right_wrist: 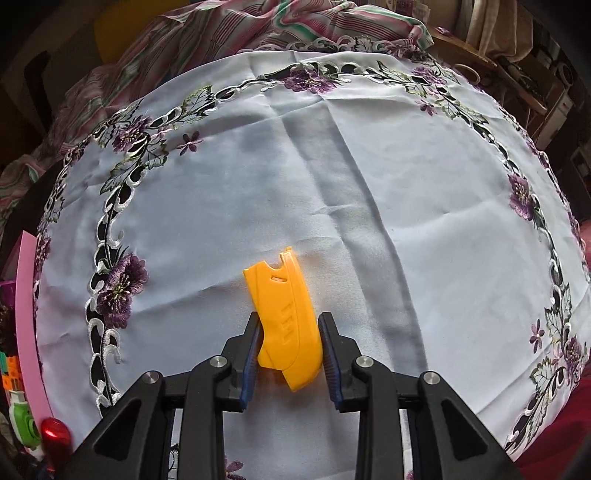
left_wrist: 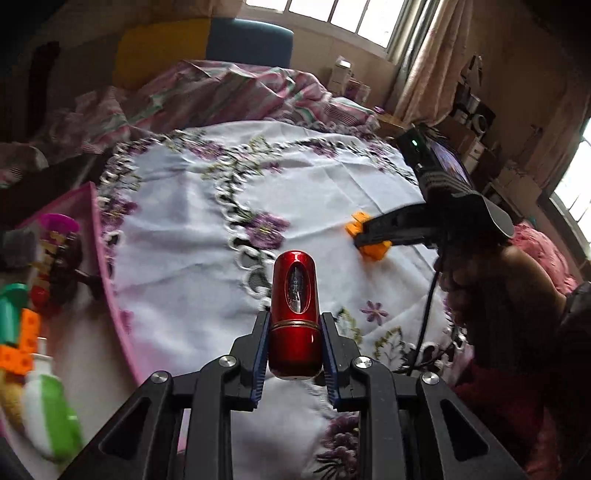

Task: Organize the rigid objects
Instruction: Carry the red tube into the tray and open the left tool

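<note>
Blue pads of the left gripper [left_wrist: 294,347] press on both sides of a glossy red capsule-shaped case [left_wrist: 294,314], gripping it near its lower end just below a thin gold band; the case points straight out ahead of the fingers, its oval window facing the camera. Beneath it lies a white tablecloth [left_wrist: 314,192] embroidered with purple flowers.

Off to that gripper's left, a pink tray [left_wrist: 107,280] holds a blurred jumble: a green and white bottle [left_wrist: 48,410], orange blocks [left_wrist: 22,343], a teal piece [left_wrist: 13,310] and a dark round item [left_wrist: 64,258] that is hard to make out. Ahead and to its right, the right gripper [left_wrist: 364,238] reaches in, a person's arm [left_wrist: 524,291] behind it, with an orange object between its fingers down at the cloth.

From the right wrist view, the right gripper [right_wrist: 288,343] is closed on a yellow-orange plastic piece [right_wrist: 286,314], flat and curved with a notch and a small slot at its far end; both pads touch its sides. It sits low over the tablecloth [right_wrist: 406,184], though whether it touches the fabric is unclear. Far to this gripper's left, the pink tray rim [right_wrist: 29,314] and the red case's end [right_wrist: 55,439] show at the frame edge. A striped quilt [right_wrist: 258,22] lies beyond the cloth.
</note>
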Available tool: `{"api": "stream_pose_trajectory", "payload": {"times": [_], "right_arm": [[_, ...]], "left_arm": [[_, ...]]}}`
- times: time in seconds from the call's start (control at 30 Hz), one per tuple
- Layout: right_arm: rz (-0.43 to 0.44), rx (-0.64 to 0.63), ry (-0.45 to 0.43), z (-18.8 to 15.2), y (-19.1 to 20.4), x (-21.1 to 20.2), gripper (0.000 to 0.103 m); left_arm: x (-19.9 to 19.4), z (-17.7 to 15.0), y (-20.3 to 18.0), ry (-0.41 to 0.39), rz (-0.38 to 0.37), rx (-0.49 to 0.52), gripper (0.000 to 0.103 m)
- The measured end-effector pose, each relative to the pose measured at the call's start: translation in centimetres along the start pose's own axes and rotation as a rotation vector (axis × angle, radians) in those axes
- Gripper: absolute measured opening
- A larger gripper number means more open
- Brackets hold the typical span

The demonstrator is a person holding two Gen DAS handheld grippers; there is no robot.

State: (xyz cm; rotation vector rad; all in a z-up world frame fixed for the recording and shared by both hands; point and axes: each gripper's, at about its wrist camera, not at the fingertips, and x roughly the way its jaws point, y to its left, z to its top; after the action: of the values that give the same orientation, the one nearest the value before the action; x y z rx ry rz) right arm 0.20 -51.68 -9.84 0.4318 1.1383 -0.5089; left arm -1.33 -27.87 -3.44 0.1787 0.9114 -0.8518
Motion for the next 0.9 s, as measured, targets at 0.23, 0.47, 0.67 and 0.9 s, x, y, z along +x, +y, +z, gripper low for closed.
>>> {"api": "stream_pose_trajectory", "payload": {"times": [0.23, 0.47, 0.67, 0.9], "right_arm": [[-0.026, -0.033, -0.01, 0.1, 0.4, 0.0, 0.03], [-0.039, -0.048, -0.015, 0.0, 0.6, -0.1, 0.03], [-0.054, -0.066, -0.022, -0.1, 0.8, -0.2, 0.03], [-0.066, -0.076, -0.028, -0.2, 1.1, -0.4, 0.029]], "left_arm": [[-2.8, 0.7, 2.2, -0.073, 0.077, -0.036, 0.026], [-4.3, 0.2, 4.2, -0.091, 0.118, -0.084, 0.026], [-5.3, -0.5, 5.7, -0.102, 0.147, -0.121, 0.026], [-6.1, -1.3, 7.3, -0.098, 0.164, -0.162, 0.026]]}}
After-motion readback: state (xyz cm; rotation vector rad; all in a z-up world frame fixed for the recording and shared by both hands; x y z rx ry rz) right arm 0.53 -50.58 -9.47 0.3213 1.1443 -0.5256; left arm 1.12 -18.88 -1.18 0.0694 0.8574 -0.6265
